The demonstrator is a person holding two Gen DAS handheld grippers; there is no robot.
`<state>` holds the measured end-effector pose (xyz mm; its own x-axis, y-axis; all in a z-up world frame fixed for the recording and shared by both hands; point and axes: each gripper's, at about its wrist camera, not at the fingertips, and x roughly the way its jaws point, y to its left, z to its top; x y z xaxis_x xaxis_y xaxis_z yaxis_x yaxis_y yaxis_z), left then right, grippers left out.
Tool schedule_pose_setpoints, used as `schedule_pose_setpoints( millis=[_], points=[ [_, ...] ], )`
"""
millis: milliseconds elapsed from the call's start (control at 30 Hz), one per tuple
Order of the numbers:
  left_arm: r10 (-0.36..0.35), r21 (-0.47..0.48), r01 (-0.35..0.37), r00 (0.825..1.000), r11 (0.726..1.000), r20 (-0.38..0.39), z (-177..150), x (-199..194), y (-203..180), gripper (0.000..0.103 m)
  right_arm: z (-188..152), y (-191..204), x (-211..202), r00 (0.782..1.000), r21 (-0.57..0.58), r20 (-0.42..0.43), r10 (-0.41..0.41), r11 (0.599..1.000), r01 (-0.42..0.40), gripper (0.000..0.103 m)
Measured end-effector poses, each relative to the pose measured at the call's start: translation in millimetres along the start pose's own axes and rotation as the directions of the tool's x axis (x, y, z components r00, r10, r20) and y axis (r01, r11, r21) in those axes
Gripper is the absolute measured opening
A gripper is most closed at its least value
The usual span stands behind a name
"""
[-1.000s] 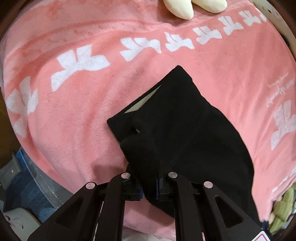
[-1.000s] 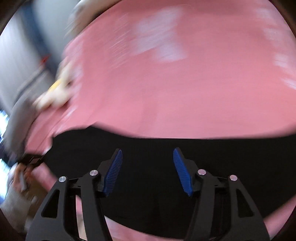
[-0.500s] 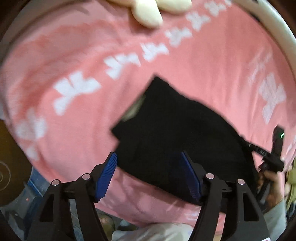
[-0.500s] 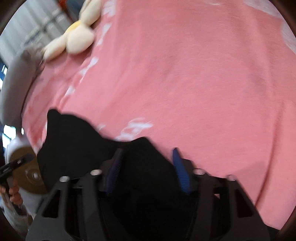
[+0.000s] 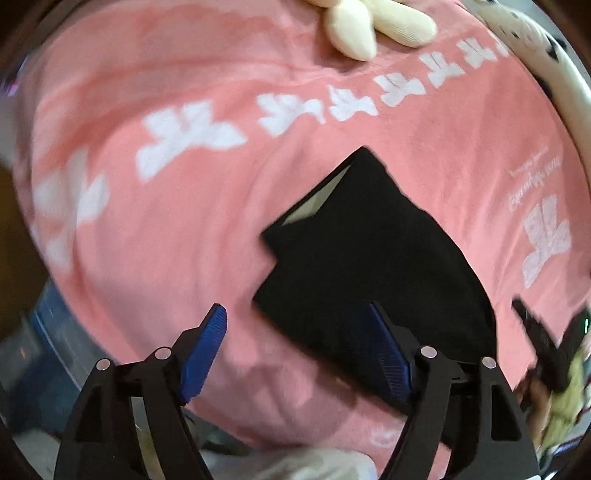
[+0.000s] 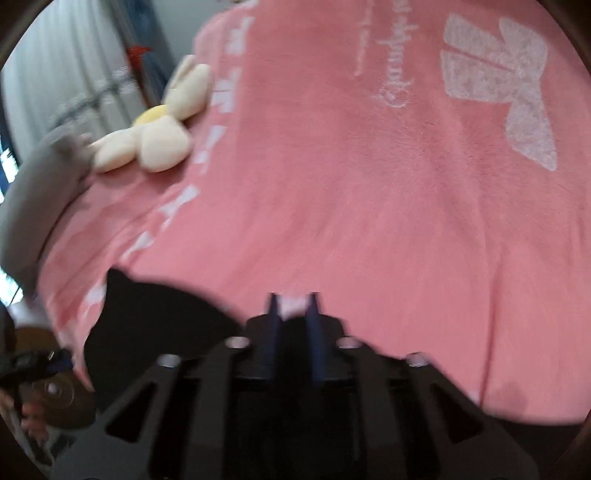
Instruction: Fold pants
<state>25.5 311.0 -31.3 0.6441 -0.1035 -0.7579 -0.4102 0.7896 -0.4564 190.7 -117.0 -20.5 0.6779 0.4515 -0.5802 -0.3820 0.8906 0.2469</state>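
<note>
Black pants (image 5: 369, 258) folded flat on pink blanket (image 5: 184, 221), long axis toward R. L gripper (image 5: 295, 350) just opened wide, empty. R gripper (image 6: 291, 317) been closing, narrow; fabric pinched? Can't tell.

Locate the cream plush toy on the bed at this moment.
In the left wrist view the plush toy lies at the top edge of the pink blanket, beyond the black pants; the right wrist view shows it far left.

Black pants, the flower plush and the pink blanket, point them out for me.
black pants (image 5: 373, 266), left wrist view, middle of the folded cloth
flower plush (image 6: 159, 142), right wrist view, cream petal
pink blanket (image 5: 177, 236), left wrist view, bare pink area
</note>
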Motion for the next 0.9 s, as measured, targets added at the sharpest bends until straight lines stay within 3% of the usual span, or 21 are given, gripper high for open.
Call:
schedule_pose_setpoints(
  millis=[33,100,133,167,200,267,333,367,400,467,500,533,567,667,767,800,867,900],
  points=[
    [-0.029,-0.02,0.028,1.0,0.999,-0.013,-2,5,2,0.074,-13,2,-13,1.0,-0.005,-0.001,-0.006,1.0,0.006,0.038],
    [-0.079,-0.061,0.076,0.996,0.995,-0.047,0,23,3,0.073,-31,6,-24,1.0,0.008,-0.01,0.002,1.0,-0.002,0.038],
    [-0.111,-0.09,0.107,0.993,0.99,-0.049,3,29,5,0.064,-41,6,-31,1.0,0.025,-0.022,0.009,1.0,-0.009,0.038],
    [-0.162,-0.147,0.154,0.986,0.977,-0.044,9,33,7,0.053,-47,7,-36,1.0,0.037,-0.025,0.008,0.999,-0.007,0.038],
    [-0.2,-0.178,0.191,0.979,0.965,-0.03,17,33,7,0.016,-52,8,-40,1.0,0.041,-0.03,0.001,0.999,0.001,0.038],
    [-0.283,-0.152,0.282,0.959,0.947,0.018,37,20,-6,0.014,-58,7,-51,1.0,0.04,-0.015,-0.027,0.999,0.028,0.038],
    [-0.318,-0.026,0.321,0.944,0.947,0.088,51,-8,-34,0.011,-60,5,-69,0.998,0.059,0.033,-0.045,0.997,0.043,0.038],
    [-0.302,0.066,0.296,0.945,0.953,0.122,54,-23,-53,0.011,-60,2,-75,0.997,0.07,0.05,-0.052,0.996,0.048,0.04],
    [-0.254,0.116,0.24,0.959,0.964,0.124,52,-22,-61,0.011,-62,-2,-80,0.996,0.084,0.065,-0.06,0.995,0.055,0.043],
    [-0.089,0.114,0.079,0.993,0.99,0.082,46,10,-50,0.012,-72,-18,-86,0.992,0.118,0.06,-0.111,0.988,0.103,0.049],
    [-0.014,0.075,0.012,1.0,0.997,0.021,39,37,-33,0.013,-78,-27,-84,0.989,0.131,0.036,-0.143,0.982,0.137,0.049],
    [-0.007,0.036,0.008,1.0,0.999,-0.021,33,50,-19,0.017,-84,-34,-85,0.988,0.148,0.02,-0.154,0.978,0.15,0.05],
    [-0.054,-0.012,0.054,0.999,0.998,0.006,25,49,-7,0.019,-90,-43,-86,0.99,0.183,0.002,-0.142,0.973,0.139,0.051],
    [0.021,0.062,-0.025,0.998,0.998,0.061,19,26,-21,0.032,-87,-50,-81,0.996,0.191,-0.019,-0.083,0.978,0.085,0.051],
    [0.07,0.067,-0.076,0.993,0.995,0.092,16,5,-30,0.033,-65,-39,-64,0.999,0.113,-0.023,-0.025,0.993,0.027,0.05],
    [0.082,0.054,-0.087,0.992,0.995,0.095,14,0,-31,0.036,-57,-34,-55,1.0,0.095,-0.024,0.0,0.996,0.002,0.048],
    [0.15,0.039,-0.156,0.979,0.987,0.14,7,-17,-36,0.036,-43,-19,-26,0.993,0.062,-0.071,0.097,0.994,-0.093,0.015],
    [0.195,0.049,-0.206,0.965,0.977,0.176,3,-23,-40,0.036,-39,-16,-10,0.988,0.053,-0.098,0.116,0.992,-0.112,0.011]
  ],
)
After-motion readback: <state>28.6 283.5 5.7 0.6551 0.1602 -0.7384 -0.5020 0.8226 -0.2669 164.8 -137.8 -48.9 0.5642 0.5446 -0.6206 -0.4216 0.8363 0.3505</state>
